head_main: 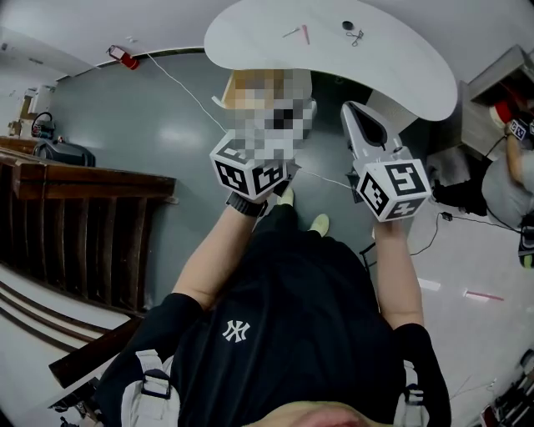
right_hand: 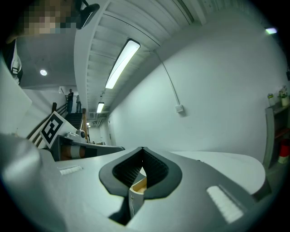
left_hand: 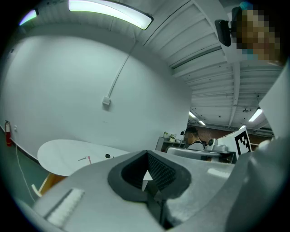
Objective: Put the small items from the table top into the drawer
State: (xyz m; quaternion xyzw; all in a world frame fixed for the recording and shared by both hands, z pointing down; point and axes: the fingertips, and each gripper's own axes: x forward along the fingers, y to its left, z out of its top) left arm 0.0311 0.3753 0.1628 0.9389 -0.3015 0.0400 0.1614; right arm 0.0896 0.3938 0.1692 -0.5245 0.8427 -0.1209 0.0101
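A white table [head_main: 392, 62] lies ahead. On it are a pink stick [head_main: 304, 34], a thin grey piece [head_main: 290, 33], a small black item [head_main: 348, 26] and a wire clip [head_main: 357, 37]. Below its left edge a wooden drawer [head_main: 240, 86] stands open. My right gripper [head_main: 352, 108] is held short of the table, jaws shut with nothing between them. A mosaic patch hides my left gripper's jaws in the head view; its marker cube [head_main: 250, 171] shows. My left gripper [left_hand: 147, 153] is shut and holds nothing, with the table [left_hand: 59, 156] and pink stick [left_hand: 89, 159] far ahead. My right gripper [right_hand: 142, 149] is also shut.
A dark wooden railing [head_main: 83, 196] runs along the left. A red fire extinguisher [head_main: 125, 58] and a white cable [head_main: 179, 83] lie on the green floor. Another person [head_main: 511, 171] and a shelf unit [head_main: 488, 92] are at the right edge.
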